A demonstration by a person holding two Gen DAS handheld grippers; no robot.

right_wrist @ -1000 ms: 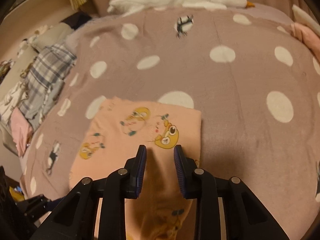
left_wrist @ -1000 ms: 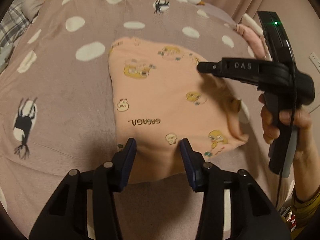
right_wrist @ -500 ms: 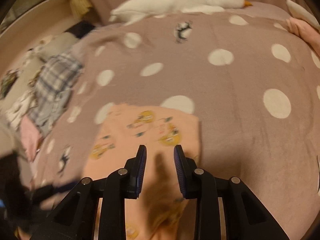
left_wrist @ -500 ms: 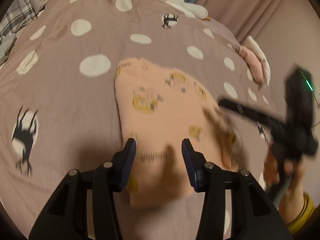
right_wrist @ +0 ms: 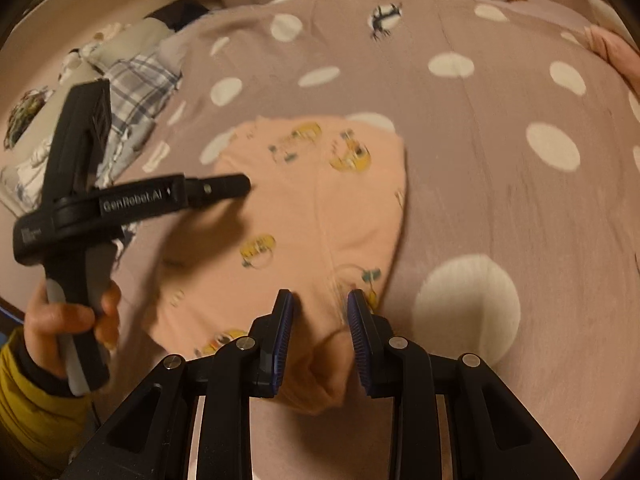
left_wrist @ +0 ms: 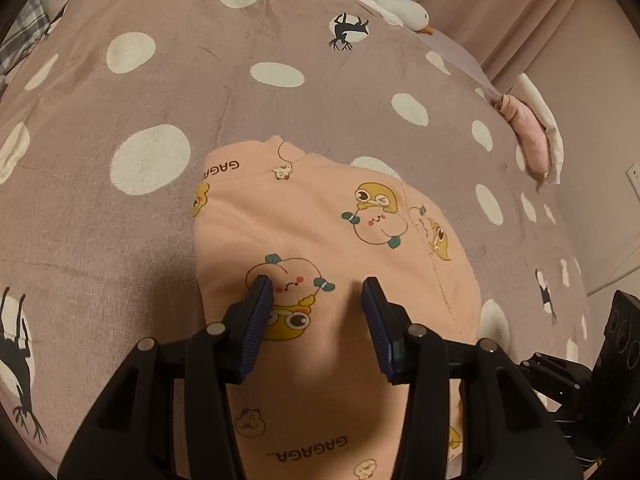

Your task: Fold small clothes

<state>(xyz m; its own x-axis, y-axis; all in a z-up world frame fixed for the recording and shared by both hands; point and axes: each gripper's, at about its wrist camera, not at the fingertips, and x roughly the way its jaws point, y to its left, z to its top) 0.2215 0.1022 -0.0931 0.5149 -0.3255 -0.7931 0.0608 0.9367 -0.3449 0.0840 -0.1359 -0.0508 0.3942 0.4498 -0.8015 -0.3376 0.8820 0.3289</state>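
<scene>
The peach garment lay folded on the dotted bed cover, long axis running near to far. Left tongs hovered apart over its middle; right tongs stood apart at its near right edge.

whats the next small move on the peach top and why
Probably lower the open right gripper and pinch the near hem, which bunches up between its fingers. The peach top lies folded on the spotted blanket, and the left gripper hovers open over it, gripping nothing.
</scene>
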